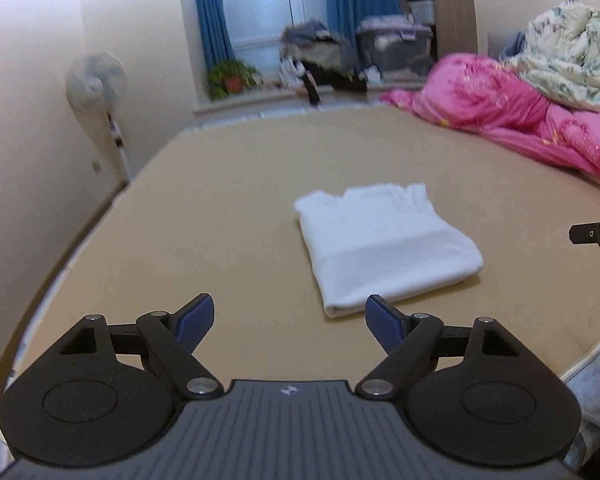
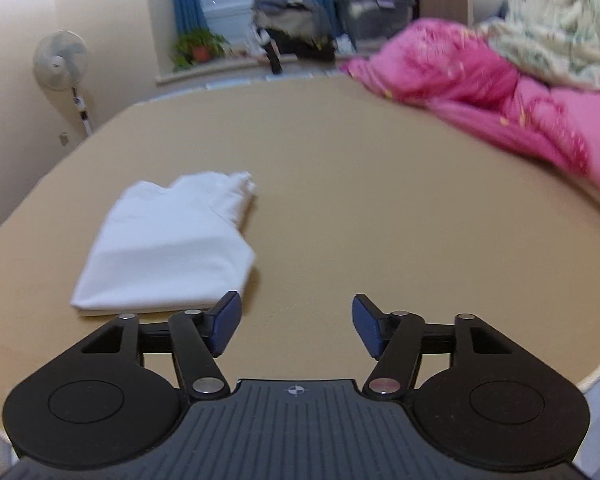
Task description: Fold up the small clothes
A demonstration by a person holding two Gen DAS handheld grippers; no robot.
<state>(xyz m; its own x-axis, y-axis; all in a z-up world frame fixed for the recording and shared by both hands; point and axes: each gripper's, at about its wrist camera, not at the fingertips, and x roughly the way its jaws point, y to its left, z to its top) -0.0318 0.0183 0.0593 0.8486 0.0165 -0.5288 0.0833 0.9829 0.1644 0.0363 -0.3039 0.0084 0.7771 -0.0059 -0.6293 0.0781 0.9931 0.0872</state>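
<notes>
Left gripper (image 1: 289, 320): black, blue-padded fingers spread apart, grasping nothing, hovering just short of the garment's near edge.
Right gripper (image 2: 294, 322): likewise released and empty, off to the garment's right.
Garment: small white cotton top (image 1: 384, 240), lying folded into a compact rectangle on the tan bed sheet (image 1: 220, 200), collar end away from us.
Nearby: pink quilt (image 1: 500, 112) well apart.
Step, as I judge it: fold looks complete; if tidying, press edges flat, avoid dragging layers.
</notes>
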